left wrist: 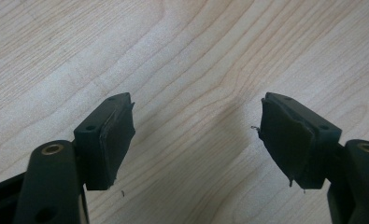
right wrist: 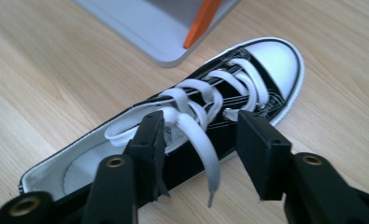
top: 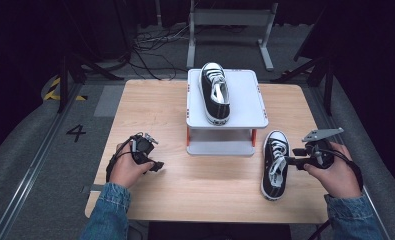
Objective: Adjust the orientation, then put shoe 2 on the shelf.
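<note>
One black sneaker with white laces [top: 215, 92] lies on the top shelf of a grey two-tier rack [top: 250, 100], toe to the far side. Its partner [top: 275, 165] lies on the table right of the rack, toe away from me. My right gripper [top: 291, 155] sits at this shoe's right side. In the right gripper view it [right wrist: 202, 119] is open, its jaws straddling the near side of the shoe [right wrist: 266, 60] and a loose lace end [right wrist: 205, 154]. My left gripper [top: 156, 166] is open over bare wood [left wrist: 196, 102] at the table's left front.
The wooden table [top: 155, 110] has open room left of the rack and along the front edge. The rack's lower shelf [top: 220, 148] faces me between orange legs [right wrist: 201, 21]. Cables [top: 155, 47] and a metal frame [top: 230, 20] lie on the floor behind.
</note>
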Tool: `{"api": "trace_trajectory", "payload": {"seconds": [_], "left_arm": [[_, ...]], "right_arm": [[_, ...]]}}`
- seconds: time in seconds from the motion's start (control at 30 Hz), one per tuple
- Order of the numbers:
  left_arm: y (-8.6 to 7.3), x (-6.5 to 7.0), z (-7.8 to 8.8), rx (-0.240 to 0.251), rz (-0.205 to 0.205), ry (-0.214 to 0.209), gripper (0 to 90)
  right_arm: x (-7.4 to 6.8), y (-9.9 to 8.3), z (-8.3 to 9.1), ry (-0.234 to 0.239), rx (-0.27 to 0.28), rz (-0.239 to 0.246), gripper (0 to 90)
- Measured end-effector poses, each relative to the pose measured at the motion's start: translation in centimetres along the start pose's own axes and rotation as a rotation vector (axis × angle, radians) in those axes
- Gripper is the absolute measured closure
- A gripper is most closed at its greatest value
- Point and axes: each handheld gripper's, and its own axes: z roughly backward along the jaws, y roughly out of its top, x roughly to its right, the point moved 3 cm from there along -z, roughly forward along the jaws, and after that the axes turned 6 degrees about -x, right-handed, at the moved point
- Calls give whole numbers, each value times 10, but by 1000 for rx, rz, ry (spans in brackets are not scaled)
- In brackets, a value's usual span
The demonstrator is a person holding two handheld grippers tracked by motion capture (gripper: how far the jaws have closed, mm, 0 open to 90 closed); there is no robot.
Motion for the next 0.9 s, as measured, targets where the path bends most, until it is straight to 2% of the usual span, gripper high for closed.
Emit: {"api": "trace_trajectory", "payload": {"seconds": [0.07,0.13,0.23,0.27,0.37,0.5,0.67,0.7,0.9], "left_arm": [[0,0,0,-1,-2,8,267],[-1,0,0,-1,3,-1,267],[-4,0,1,-2,1,2,266],[-5,0,1,0,15,-2,266],[-9,-3,3,0,21,1,267],[-14,-4,3,0,33,1,267],[-18,-4,5,1,44,4,268],[-19,-5,5,0,37,6,269],[-24,-6,8,7,59,3,270]], "right_arm": [[-3,2,-6,4,-18,47,500],[-5,4,-12,10,-35,75,500],[-2,6,-25,-2,-60,96,512],[-1,6,-28,-4,-74,106,512],[-1,10,-37,6,-59,125,521],[-1,14,-42,17,-81,132,590],[1,17,-38,13,-100,122,746],[1,17,-37,13,-99,117,755],[5,25,-32,19,-141,105,776]]}}
